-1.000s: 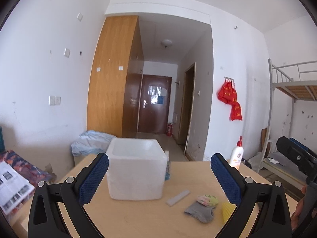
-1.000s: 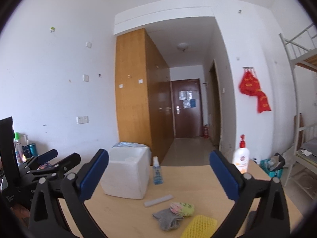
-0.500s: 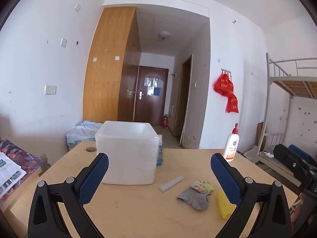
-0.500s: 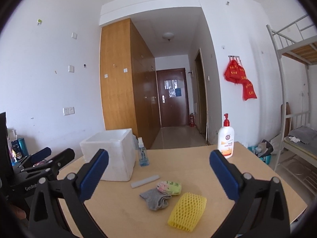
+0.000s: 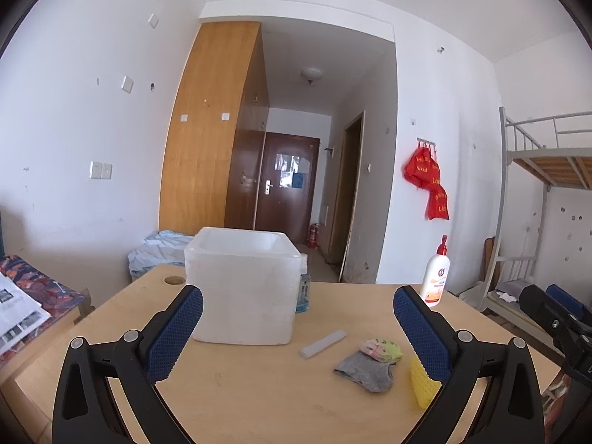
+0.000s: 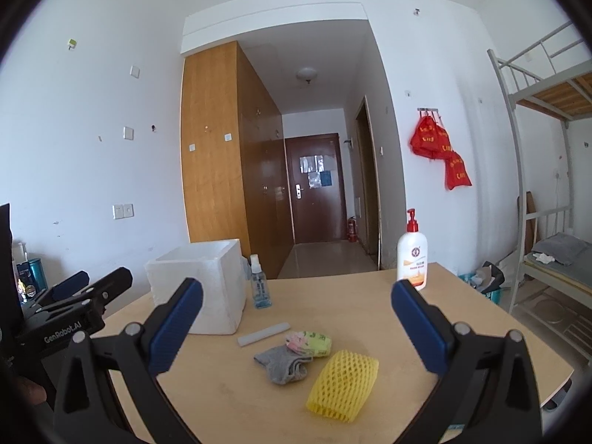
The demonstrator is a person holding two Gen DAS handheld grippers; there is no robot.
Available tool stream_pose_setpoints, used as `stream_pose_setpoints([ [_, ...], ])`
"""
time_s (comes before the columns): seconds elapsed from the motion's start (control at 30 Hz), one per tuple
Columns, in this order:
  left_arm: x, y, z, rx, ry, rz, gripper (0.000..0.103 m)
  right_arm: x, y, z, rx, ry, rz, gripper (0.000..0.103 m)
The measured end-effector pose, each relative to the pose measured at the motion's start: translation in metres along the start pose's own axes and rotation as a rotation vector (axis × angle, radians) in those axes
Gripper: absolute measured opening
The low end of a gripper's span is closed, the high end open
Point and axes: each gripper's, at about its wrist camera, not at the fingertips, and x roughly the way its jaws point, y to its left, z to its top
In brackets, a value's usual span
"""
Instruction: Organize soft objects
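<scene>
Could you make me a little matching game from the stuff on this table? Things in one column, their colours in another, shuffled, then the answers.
Things:
1. foam box
2. foam fruit net
3. plain sock
4. pump bottle's cap

Colours:
A. grey
B. red
C. white
D. yellow

Right pairs: 1-C, 2-D, 3-A, 4-B.

All four sit on the wooden table, seen from the right wrist view. The sock lies just left of the net, and the box stands at the table's far left.
</scene>
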Motion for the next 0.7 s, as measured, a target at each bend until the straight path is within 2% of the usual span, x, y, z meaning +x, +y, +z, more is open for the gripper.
stream_pose_setpoints([
  [0.1, 0.001, 0.000, -0.010, -0.001, 0.004, 0.002, 0.103, 0.000, -0.001, -0.010, 0.003, 0.000, -0.001, 0.103],
  [0.2, 0.009, 0.001, -0.017, -0.010, 0.044, -0.013, 0.103, 0.006, -0.004, -0.018, 0.015, 0.033, -0.005, 0.103],
  [0.43, 0.030, -0.010, -0.017, 0.034, 0.095, -0.035, 0.103, 0.018, -0.010, -0.016, 0.015, 0.073, -0.027, 0.103],
  [0.7, 0.055, -0.028, -0.026, 0.102, 0.168, -0.095, 0.103, 0.041, -0.033, -0.025, 0.060, 0.192, -0.035, 0.103],
])
